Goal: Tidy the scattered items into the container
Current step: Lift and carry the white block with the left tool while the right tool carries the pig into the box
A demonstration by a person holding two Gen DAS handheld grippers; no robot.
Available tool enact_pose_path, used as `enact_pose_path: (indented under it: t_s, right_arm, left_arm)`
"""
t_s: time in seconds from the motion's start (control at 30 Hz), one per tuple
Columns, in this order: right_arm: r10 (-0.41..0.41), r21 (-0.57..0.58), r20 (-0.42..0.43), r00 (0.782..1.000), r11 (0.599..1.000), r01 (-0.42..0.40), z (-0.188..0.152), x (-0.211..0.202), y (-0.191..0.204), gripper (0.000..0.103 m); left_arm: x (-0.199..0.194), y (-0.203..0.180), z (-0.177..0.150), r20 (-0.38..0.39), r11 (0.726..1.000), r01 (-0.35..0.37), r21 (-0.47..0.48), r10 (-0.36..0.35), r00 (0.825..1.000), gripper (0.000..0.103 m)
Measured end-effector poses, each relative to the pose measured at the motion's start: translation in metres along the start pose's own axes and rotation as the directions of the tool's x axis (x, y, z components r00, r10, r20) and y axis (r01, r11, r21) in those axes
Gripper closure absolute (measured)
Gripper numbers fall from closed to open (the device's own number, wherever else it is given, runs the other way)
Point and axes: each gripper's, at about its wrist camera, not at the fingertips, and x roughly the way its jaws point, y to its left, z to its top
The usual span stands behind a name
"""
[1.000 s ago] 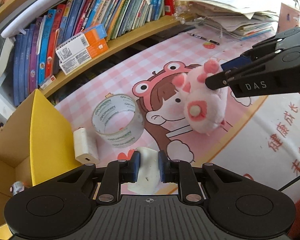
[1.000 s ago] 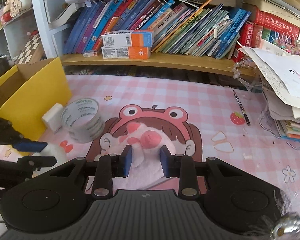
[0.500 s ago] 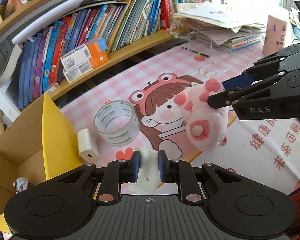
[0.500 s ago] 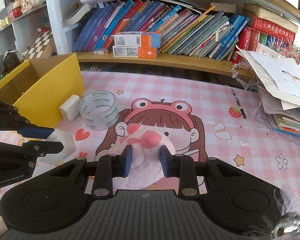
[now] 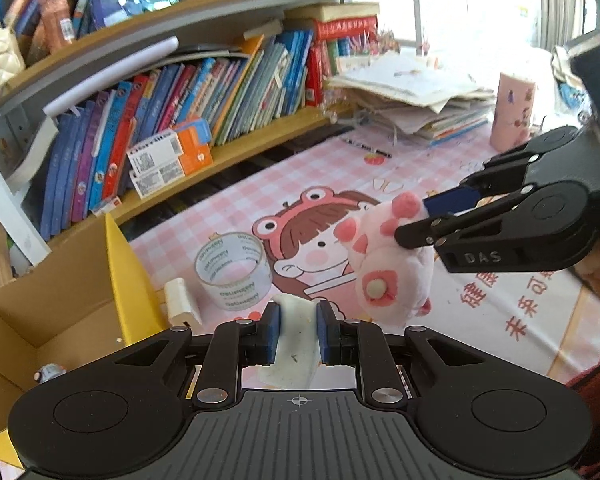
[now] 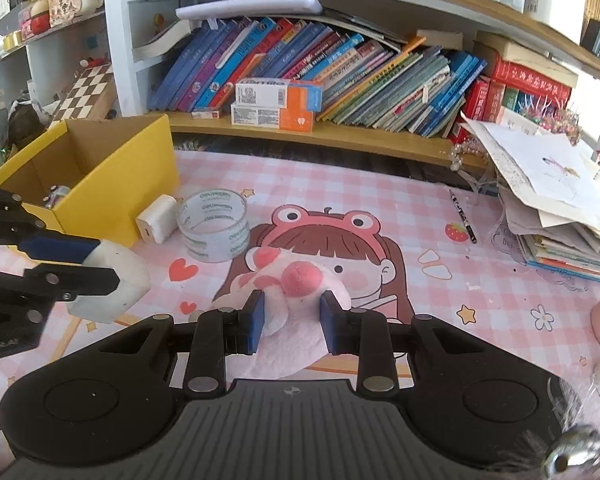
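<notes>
My left gripper (image 5: 298, 330) is shut on a white foam block (image 5: 294, 344), held above the table; the block also shows in the right wrist view (image 6: 114, 284). My right gripper (image 6: 292, 320) is shut on a pink plush toy (image 6: 296, 300), lifted off the mat; the toy hangs at the right in the left wrist view (image 5: 388, 276). The yellow cardboard box (image 5: 128, 276) stands open at the left, with a small item (image 5: 48, 372) inside. The box also shows in the right wrist view (image 6: 140, 184).
A clear tape roll (image 5: 234, 270) and a white charger (image 5: 182, 306) lie on the pink mat beside the box. A bookshelf (image 6: 340, 136) runs along the back. A paper stack (image 6: 560, 208) and pen (image 6: 462, 216) lie right. A pink cup (image 5: 514, 110) stands far right.
Both grippers have risen with their loads, so the table looks farther away. The plush has lifted off the mat and more of the box's inside shows.
</notes>
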Motion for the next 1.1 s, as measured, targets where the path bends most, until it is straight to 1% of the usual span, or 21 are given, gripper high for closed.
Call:
enact_pose_path:
  t_s: [0.17, 0.33, 0.6, 0.83, 1.1]
  right_arm:
    - [-0.015, -0.01, 0.021, 1.0, 1.0, 0.015, 0.003, -0.013, 0.022, 0.075]
    - [-0.019, -0.029, 0.036, 0.999, 0.999, 0.02, 0.006, -0.024, 0.048, 0.076]
    - [-0.01, -0.068, 0.068, 0.998, 0.998, 0.015, 0.017, -0.039, 0.089, 0.076]
    - [0.0, -0.114, 0.107, 0.994, 0.993, 0.012, 0.033, -0.046, 0.12, 0.076]
    - [0.017, -0.202, 0.14, 0.99, 0.979, 0.012, 0.058, -0.04, 0.151, 0.076]
  left_arm:
    - [-0.025, 0.014, -0.007, 0.045, 1.0, 0.002, -0.009, -0.001, 0.999, 0.085]
    - [-0.048, 0.034, -0.016, 0.084, 0.999, -0.009, -0.031, 0.012, 0.996, 0.085]
    - [-0.076, 0.066, -0.034, 0.124, 0.997, -0.033, -0.075, 0.042, 0.991, 0.085]
    - [-0.095, 0.092, -0.044, 0.164, 0.993, -0.055, -0.104, 0.071, 0.984, 0.085]
    - [-0.105, 0.124, -0.048, 0.201, 0.989, -0.072, -0.132, 0.098, 0.975, 0.085]
